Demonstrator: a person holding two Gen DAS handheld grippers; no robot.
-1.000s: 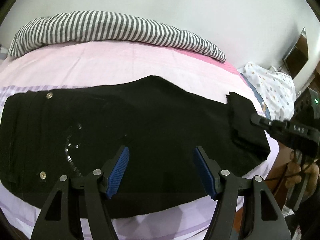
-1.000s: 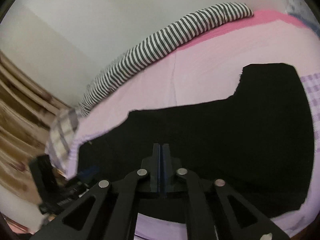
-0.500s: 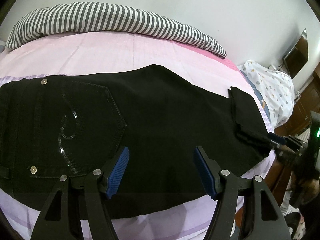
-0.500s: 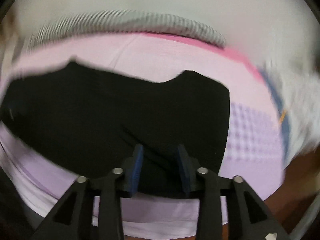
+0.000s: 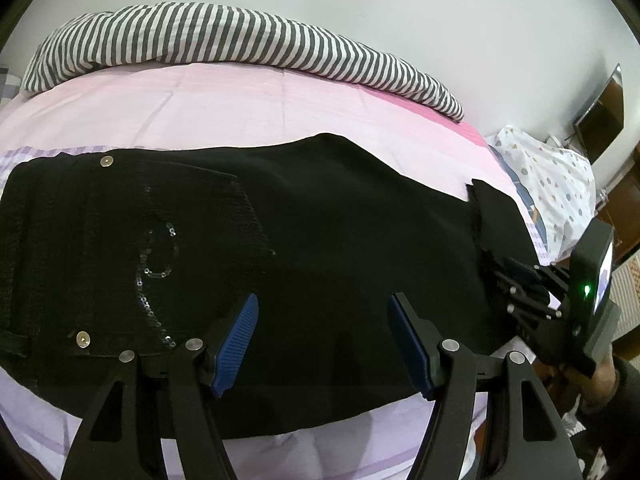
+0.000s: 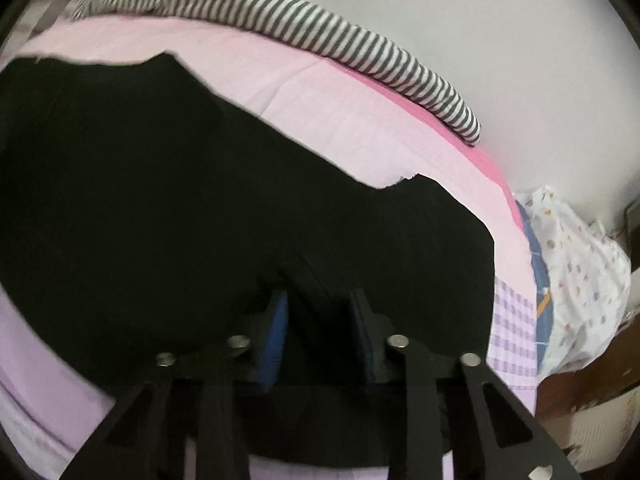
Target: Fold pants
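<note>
Black pants (image 5: 320,220) lie flat across the pink bed (image 5: 240,112), with the sequinned back pocket at the left and the leg ends at the right. My left gripper (image 5: 322,300) hovers open over the near edge of the pants, nothing between its pads. My right gripper (image 6: 319,296) is low at the leg end of the pants (image 6: 160,180). Its jaws are closing, and a raised fold of black cloth stands between the blue pads, which still show a gap. In the left wrist view, the right gripper (image 5: 504,268) sits at the right end of the pants.
A grey-and-white striped bolster (image 5: 240,44) runs along the far side of the bed against the white wall. A white dotted cloth (image 5: 552,184) lies past the bed's right end, beside brown furniture. The bed's near edge is just below both grippers.
The right gripper rolled upright and sank onto the leg end; its jaws went from shut to apart, then narrower. The lifted cuff now lies flat. The left gripper stayed put.
</note>
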